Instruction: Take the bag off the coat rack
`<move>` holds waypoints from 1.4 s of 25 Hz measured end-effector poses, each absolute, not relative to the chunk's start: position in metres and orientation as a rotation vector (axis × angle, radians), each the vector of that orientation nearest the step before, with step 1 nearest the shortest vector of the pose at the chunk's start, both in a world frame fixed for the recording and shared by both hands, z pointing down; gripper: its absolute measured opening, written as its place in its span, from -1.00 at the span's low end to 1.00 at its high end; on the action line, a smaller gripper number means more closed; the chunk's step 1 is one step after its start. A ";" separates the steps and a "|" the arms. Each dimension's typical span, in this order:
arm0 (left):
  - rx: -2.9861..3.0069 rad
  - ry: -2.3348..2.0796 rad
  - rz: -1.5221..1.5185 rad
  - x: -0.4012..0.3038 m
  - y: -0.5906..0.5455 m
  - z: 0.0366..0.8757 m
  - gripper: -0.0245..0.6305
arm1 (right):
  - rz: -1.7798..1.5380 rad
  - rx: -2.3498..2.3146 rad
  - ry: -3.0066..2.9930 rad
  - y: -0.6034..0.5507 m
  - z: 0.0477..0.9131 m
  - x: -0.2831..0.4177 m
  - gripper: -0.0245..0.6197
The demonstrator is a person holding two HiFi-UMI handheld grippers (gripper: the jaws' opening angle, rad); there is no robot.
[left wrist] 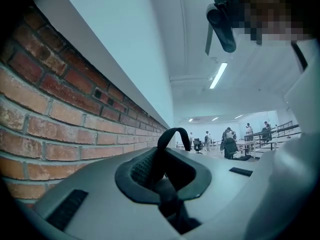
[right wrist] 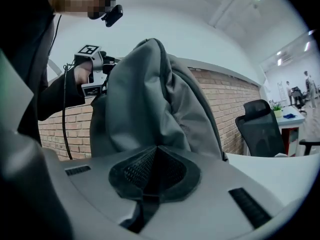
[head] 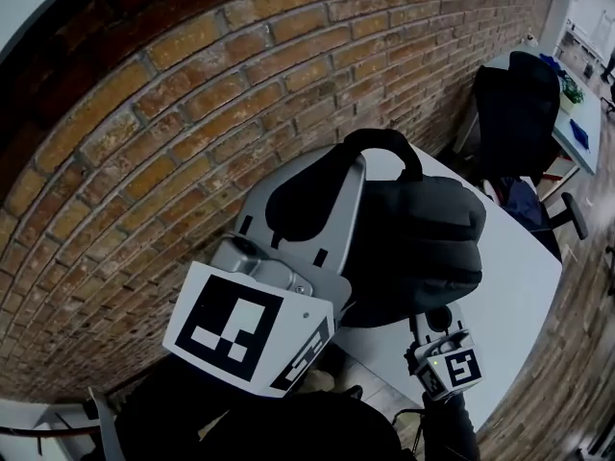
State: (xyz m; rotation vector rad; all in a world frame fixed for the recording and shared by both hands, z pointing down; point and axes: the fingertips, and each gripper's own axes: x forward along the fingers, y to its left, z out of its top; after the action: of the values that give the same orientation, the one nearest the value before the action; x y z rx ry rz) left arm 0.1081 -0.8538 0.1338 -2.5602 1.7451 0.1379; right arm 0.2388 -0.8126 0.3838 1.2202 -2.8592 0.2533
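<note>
**Bag [head: 413, 238]:** a dark grey backpack, upright over the near end of the table [head: 524, 286]. Whether its base touches the table cannot be told. No coat rack shows in any view.

**Left gripper [head: 351, 161]:** it is above the table, with its pads pressed together on the bag's top handle [left wrist: 174, 130]. The loop stands out past the tips.

**Right gripper [head: 434, 323]:** it sits low at the table's near edge, under the bag. Its jaws are pressed together and grey fabric touches the tips. Whether any fabric is caught cannot be made out.

**Risks, as judged:**
- The load appears to hang on one narrow strap pinch. If the webbing slips, the bag drops onto the table.
- The right gripper offers little support from below. A swing could tip the bag past the table's edge.
</note>
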 end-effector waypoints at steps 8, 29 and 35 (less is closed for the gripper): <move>-2.512 1.891 0.194 0.069 -0.866 0.130 -0.81 | 0.255 1.098 -2.922 -0.859 0.384 0.189 -0.90; -2.175 2.220 0.135 -0.072 -0.919 0.137 -0.81 | 0.295 0.829 -3.034 -0.941 0.382 0.055 -0.90; -2.119 2.267 0.119 -0.082 -0.924 0.137 -0.81 | 0.313 0.788 -3.058 -0.945 0.381 0.049 -0.90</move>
State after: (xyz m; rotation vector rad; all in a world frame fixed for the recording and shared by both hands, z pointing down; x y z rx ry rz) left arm -0.0818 -0.9241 0.1368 -2.1189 2.2674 0.1188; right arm 0.0493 -0.9445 0.3809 0.7885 -3.0578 0.3127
